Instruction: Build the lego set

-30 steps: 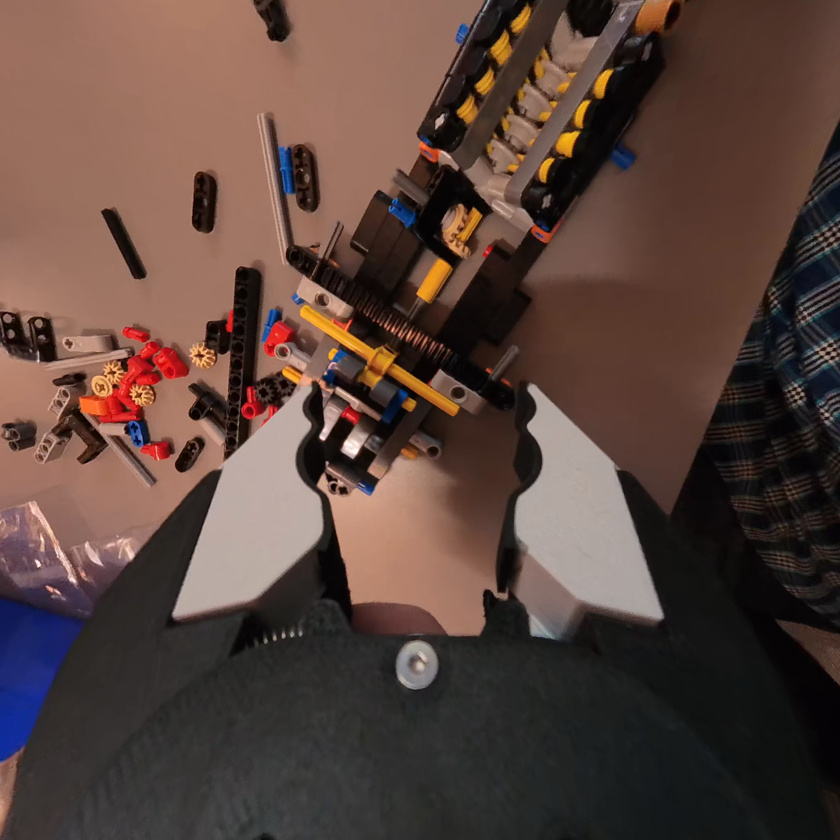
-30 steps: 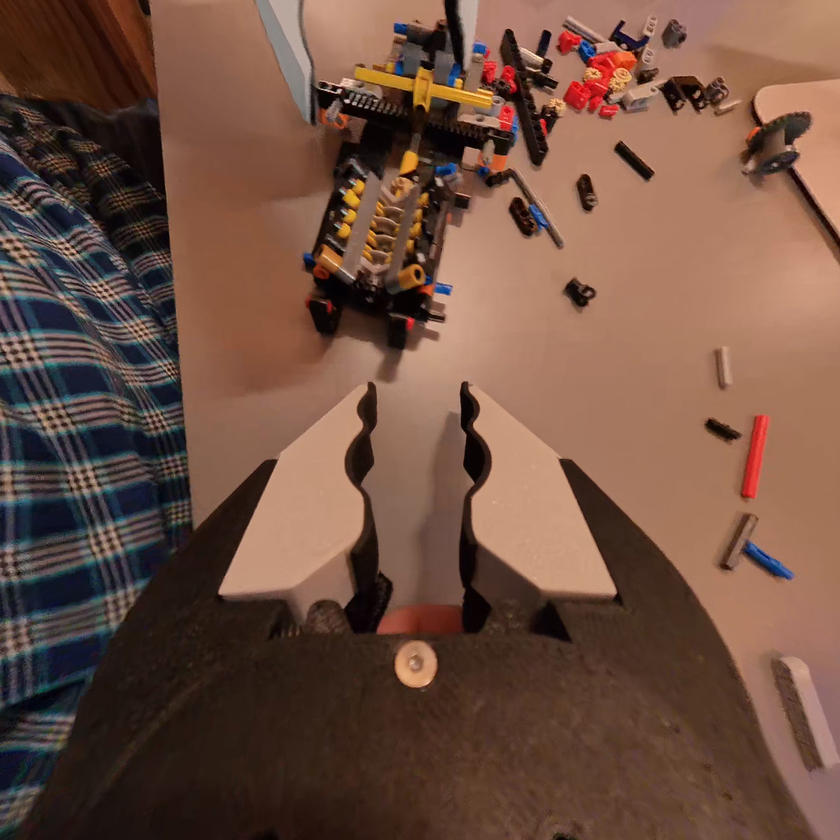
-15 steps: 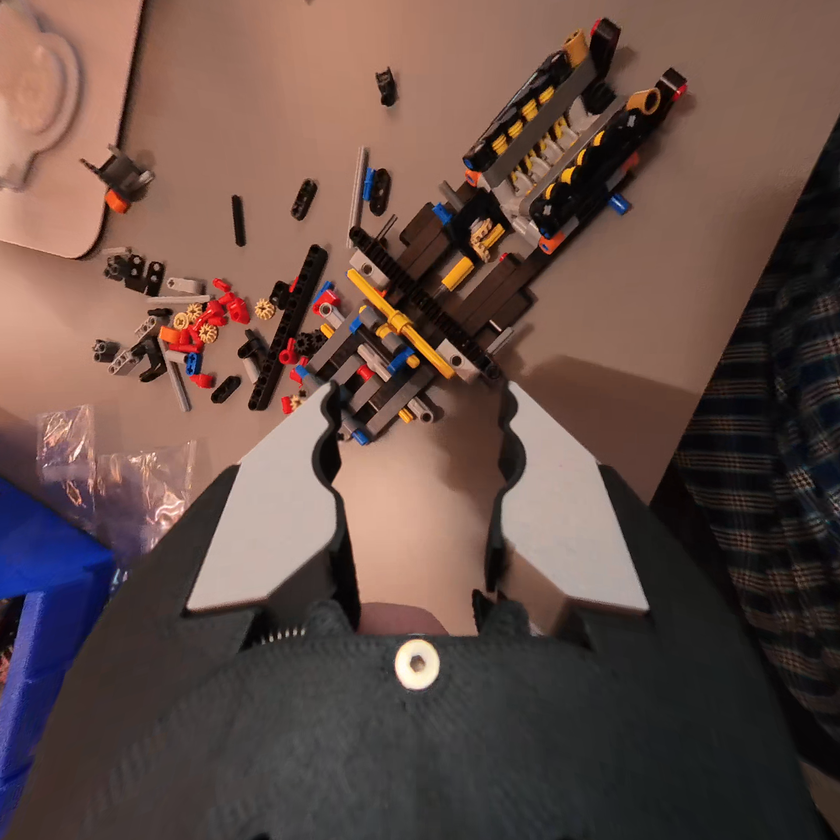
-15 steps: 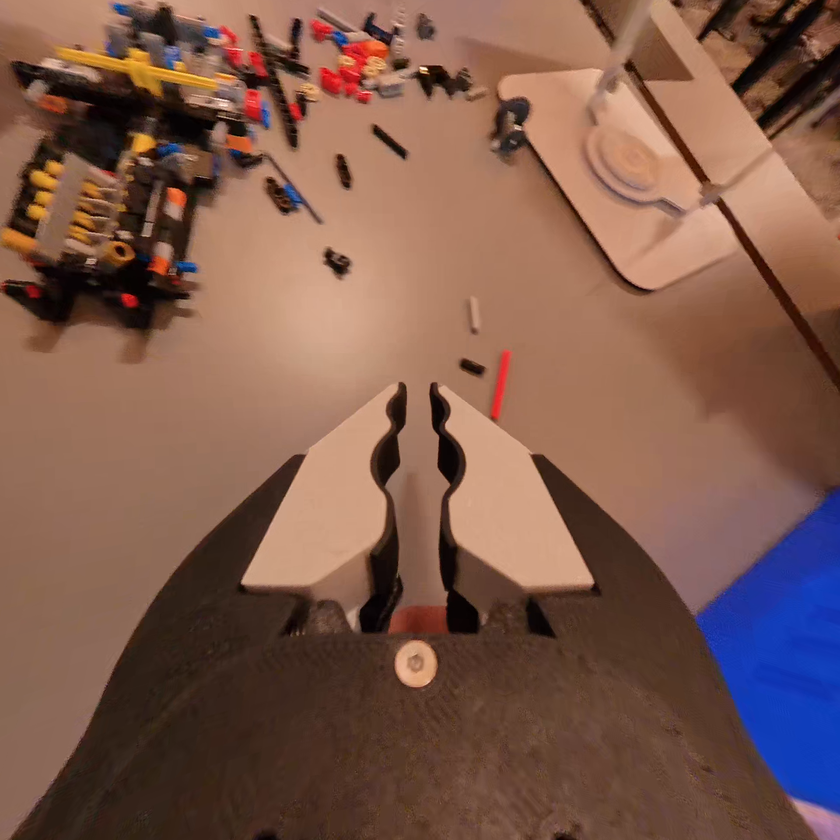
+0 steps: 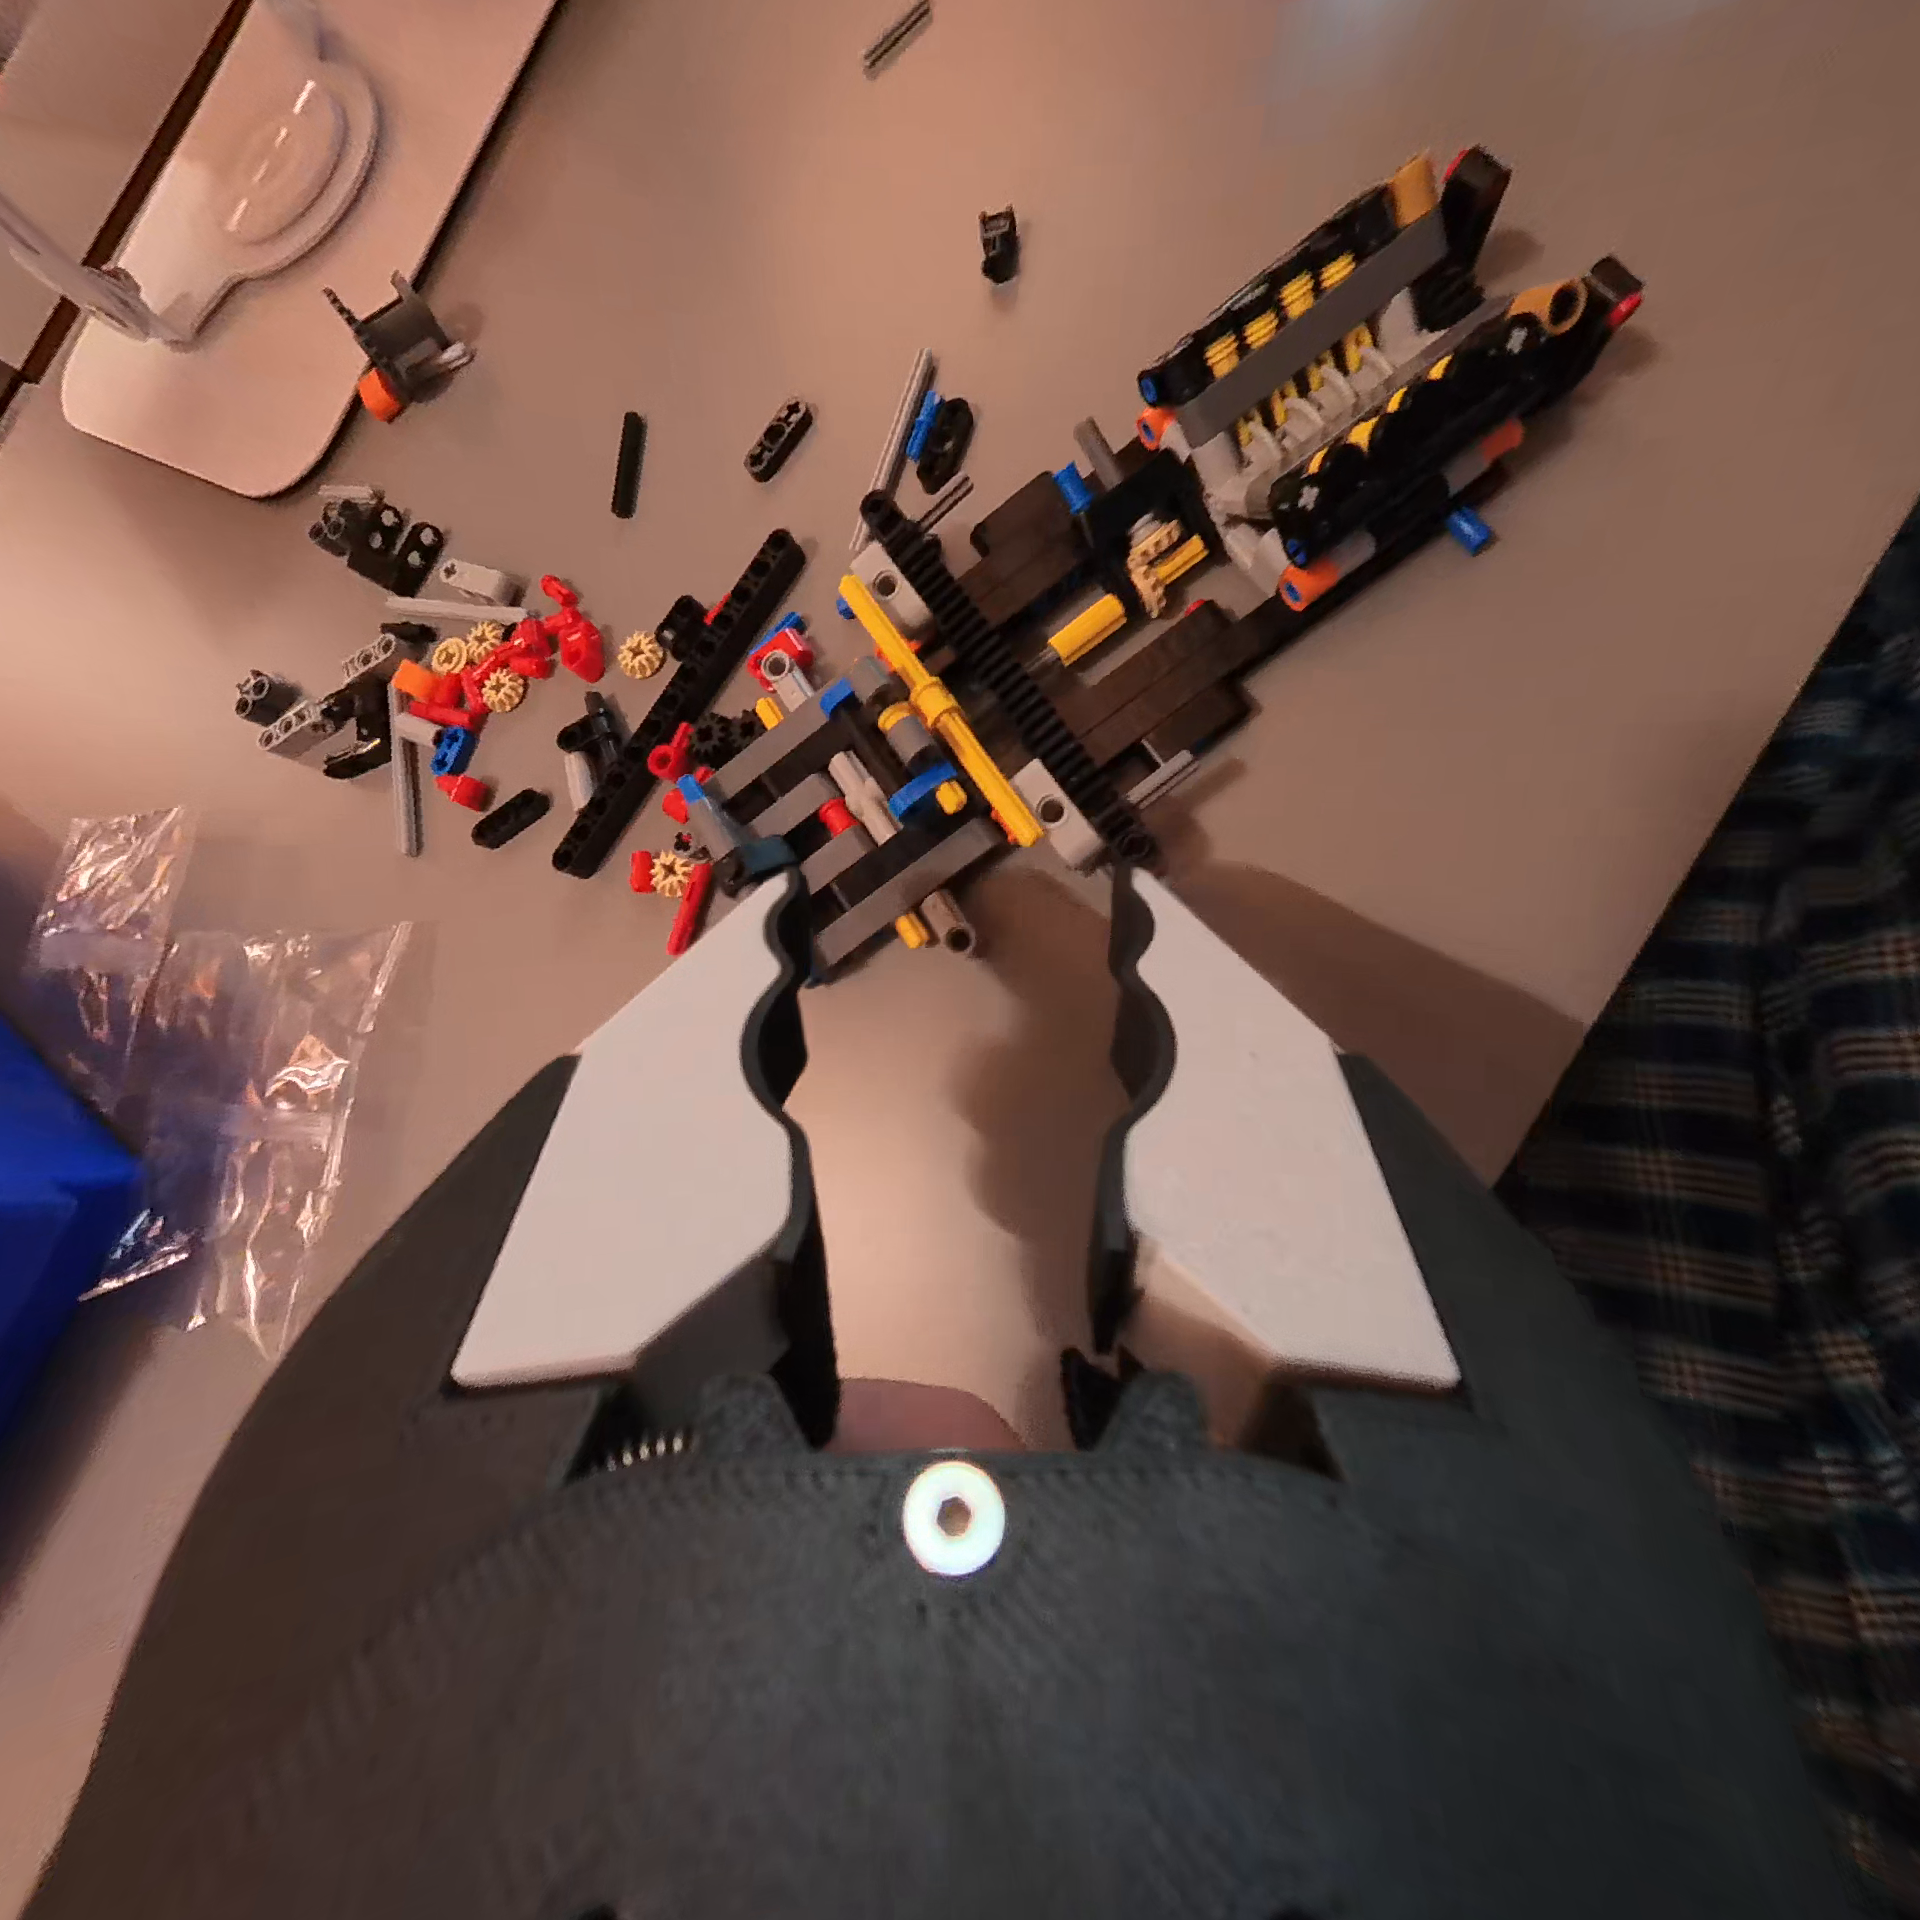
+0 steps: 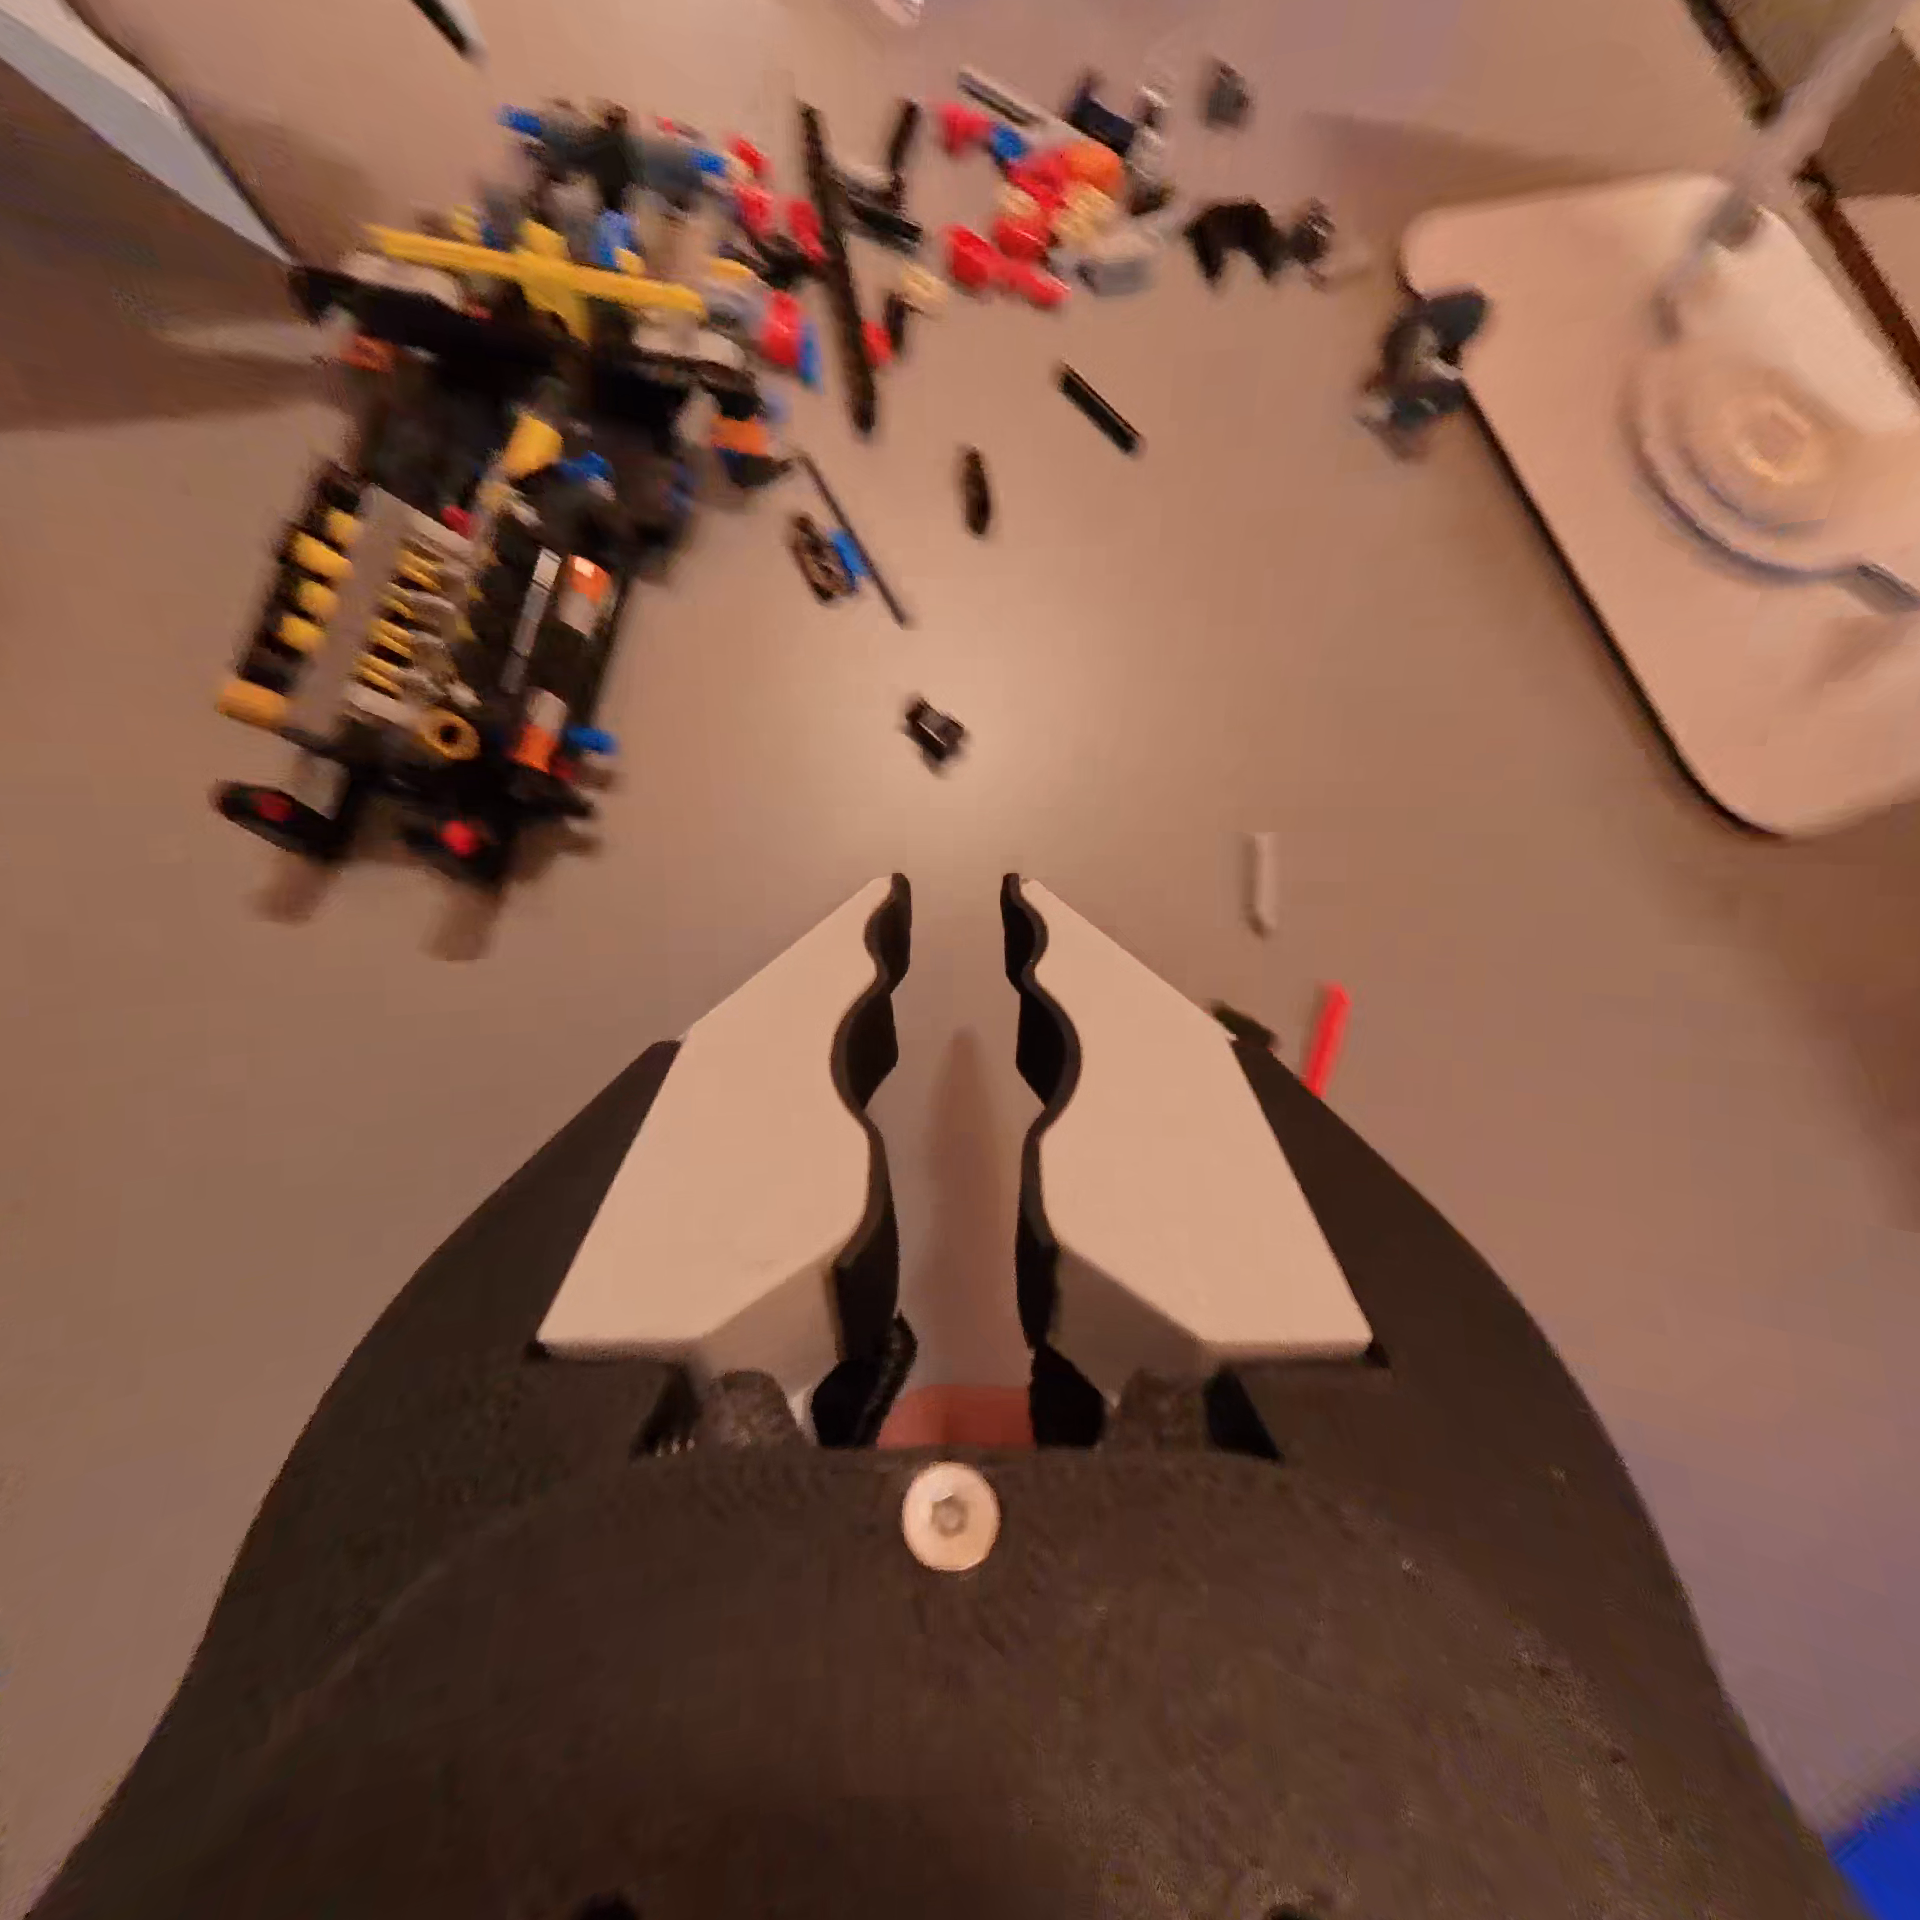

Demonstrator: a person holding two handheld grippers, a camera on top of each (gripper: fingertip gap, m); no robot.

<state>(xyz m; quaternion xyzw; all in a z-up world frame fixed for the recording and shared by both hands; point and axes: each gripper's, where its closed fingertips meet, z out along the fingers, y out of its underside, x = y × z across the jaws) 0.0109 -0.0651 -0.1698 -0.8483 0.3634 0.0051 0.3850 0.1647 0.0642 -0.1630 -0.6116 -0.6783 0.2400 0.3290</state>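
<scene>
The partly built lego model (image 5: pixel 1049 665), black with yellow, grey and blue parts, lies on the tan table. My left gripper (image 5: pixel 958 891) is open and empty, its fingertips just short of the model's near end. In the right wrist view the model (image 6: pixel 468 499) is blurred at the upper left. My right gripper (image 6: pixel 953 888) is empty with a narrow gap between its jaws and hovers over bare table, apart from the model. A pile of loose red, black, grey and tan parts (image 5: pixel 468 675) lies left of the model and shows in the right wrist view (image 6: pixel 1039 229).
Clear plastic bags (image 5: pixel 218 1049) and a blue bin (image 5: pixel 42 1153) lie at the left. A white stand base (image 5: pixel 229 270) sits at the far left, also in the right wrist view (image 6: pixel 1662 499). A red axle (image 6: pixel 1328 1039), grey pin (image 6: pixel 1262 878) and small black piece (image 6: pixel 935 727) lie near my right gripper. A plaid sleeve (image 5: pixel 1766 1039) borders the table edge.
My left gripper has drawn back from the model, staying open. My right gripper swung right, then back toward the model; its jaws narrowed, then parted slightly.
</scene>
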